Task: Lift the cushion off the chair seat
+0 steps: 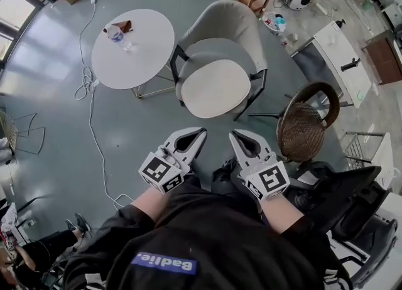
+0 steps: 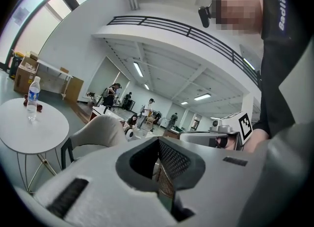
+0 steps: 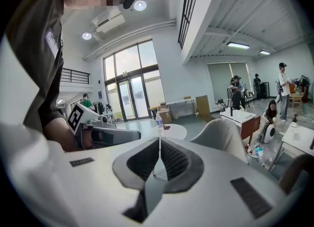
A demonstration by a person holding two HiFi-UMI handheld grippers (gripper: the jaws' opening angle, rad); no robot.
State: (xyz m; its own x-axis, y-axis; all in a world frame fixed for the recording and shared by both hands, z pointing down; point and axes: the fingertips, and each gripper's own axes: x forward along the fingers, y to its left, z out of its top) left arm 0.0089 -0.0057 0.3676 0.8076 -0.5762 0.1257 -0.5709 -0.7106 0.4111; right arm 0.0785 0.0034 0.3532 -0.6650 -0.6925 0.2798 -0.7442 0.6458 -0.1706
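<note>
Your left tool (image 1: 200, 133) and right tool (image 1: 234, 135), both closed and empty, face the round cream fabric cushion (image 1: 215, 88) lying ahead on the pale grey upholstered armchair (image 1: 223, 22).

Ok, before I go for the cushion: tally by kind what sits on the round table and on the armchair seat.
Water bottle, on the round table: 1
Small brown item, same table: 1
Cushion, on the armchair seat: 1
Total: 3
</note>
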